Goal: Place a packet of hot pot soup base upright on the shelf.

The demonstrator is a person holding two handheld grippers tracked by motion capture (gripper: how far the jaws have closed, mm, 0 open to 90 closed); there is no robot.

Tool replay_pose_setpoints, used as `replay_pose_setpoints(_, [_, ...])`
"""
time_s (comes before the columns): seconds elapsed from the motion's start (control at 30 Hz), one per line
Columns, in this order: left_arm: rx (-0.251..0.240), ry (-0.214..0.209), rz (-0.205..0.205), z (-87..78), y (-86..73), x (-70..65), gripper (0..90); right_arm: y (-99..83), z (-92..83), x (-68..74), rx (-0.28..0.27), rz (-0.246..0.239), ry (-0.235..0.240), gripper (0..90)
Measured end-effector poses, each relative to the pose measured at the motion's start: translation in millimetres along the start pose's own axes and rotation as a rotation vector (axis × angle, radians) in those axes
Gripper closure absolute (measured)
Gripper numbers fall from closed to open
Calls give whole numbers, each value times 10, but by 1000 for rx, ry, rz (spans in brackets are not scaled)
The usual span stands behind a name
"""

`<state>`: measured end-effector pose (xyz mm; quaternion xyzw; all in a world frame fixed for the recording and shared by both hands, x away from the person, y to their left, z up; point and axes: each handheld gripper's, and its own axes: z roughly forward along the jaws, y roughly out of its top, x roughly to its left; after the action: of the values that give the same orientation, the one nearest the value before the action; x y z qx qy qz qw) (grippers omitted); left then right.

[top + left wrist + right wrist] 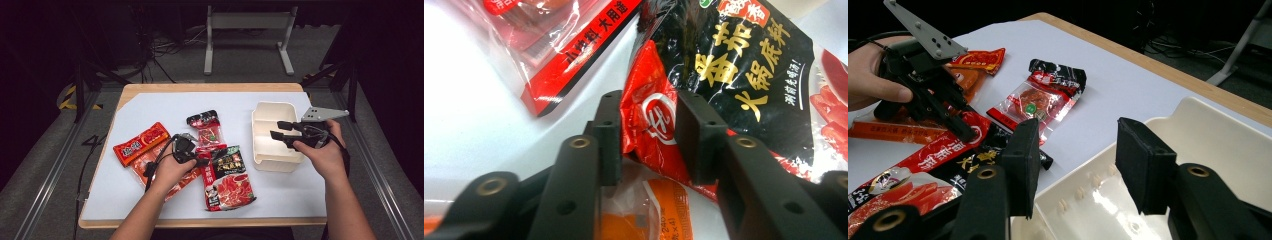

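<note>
Near the front edge of the tabletop: a large red-and-black hot-pot soup-base packet (227,177) was seen lying flat on the white sheet (150,107), its upper left corner crumpled.
Left gripper: the left gripper (649,127) was held low over that corner, its jaws set apart on either side of the raised red fold (651,120); whether the pads were pressing the fold could not be told.
Left of centre: an orange-red packet (141,143) was seen lying slantwise, overlapping a clear-fronted red packet (150,170) beneath the left hand (172,172).
Middle of the tabletop: a small red packet with a black top (207,130) lay just beyond the large packet.
Right side: a cream divided tray (275,135) was seen standing near the right edge of the sheet.
Right gripper: the right gripper (280,131) was held over the tray, jaws wide apart and nothing between them.
Right hand (325,155): it was seen gripping the tool just beside the tray's right wall.
</note>
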<state>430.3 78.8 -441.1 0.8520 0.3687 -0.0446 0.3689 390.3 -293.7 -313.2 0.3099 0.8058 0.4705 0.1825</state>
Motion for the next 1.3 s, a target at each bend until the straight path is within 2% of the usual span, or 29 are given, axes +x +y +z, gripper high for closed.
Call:
replay_pose_setpoints(0.13, [4, 21, 22, -22, 9, -43, 754, 4, 16, 16, 3, -3, 5, 525])
replay_pose_setpoints(0.23, [-1, 29, 30, -31, 11, -53, 775, 4, 19, 19, 5, -2, 1, 525])
replay_pose_setpoints(0.43, [-16, 15, 10, -52, 4, -43, 796, 0, 10, 11, 3, 13, -1, 530])
replay_pose_setpoints(0.53, [-44, 13, 2, -106, 13, -73, 817, -2, 1, 2, 2, 26, 11, 534])
replay_pose_setpoints(0.7, [-118, -4, 23, -247, 52, -177, 839, 10, -23, 6, -7, 31, 10, 535])
replay_pose_setpoints(0.87, [-175, -1, 80, -388, 112, -334, 847, 45, -68, 43, -29, 25, 28, 540])
replay_pose_setpoints(0.97, [-215, -1, 97, -476, 132, -405, 850, 57, -81, 61, -33, 16, 24, 544])
replay_pose_setpoints(1.07, [-282, 3, 118, -629, 156, -495, 852, 64, -93, 73, -35, 17, 26, 554])
replay_pose_setpoints(1.1, [-282, 3, 118, -629, 156, -495, 853, 64, -93, 73, -35, 17, 26, 554])
replay_pose_setpoints(1.17, [-327, 9, 145, -744, 175, -578, 855, 92, -110, 117, -55, 23, 64, 560])
replay_pose_setpoints(1.3, [-386, 21, 188, -893, 184, -690, 857, 124, -128, 171, -65, 13, 81, 563])
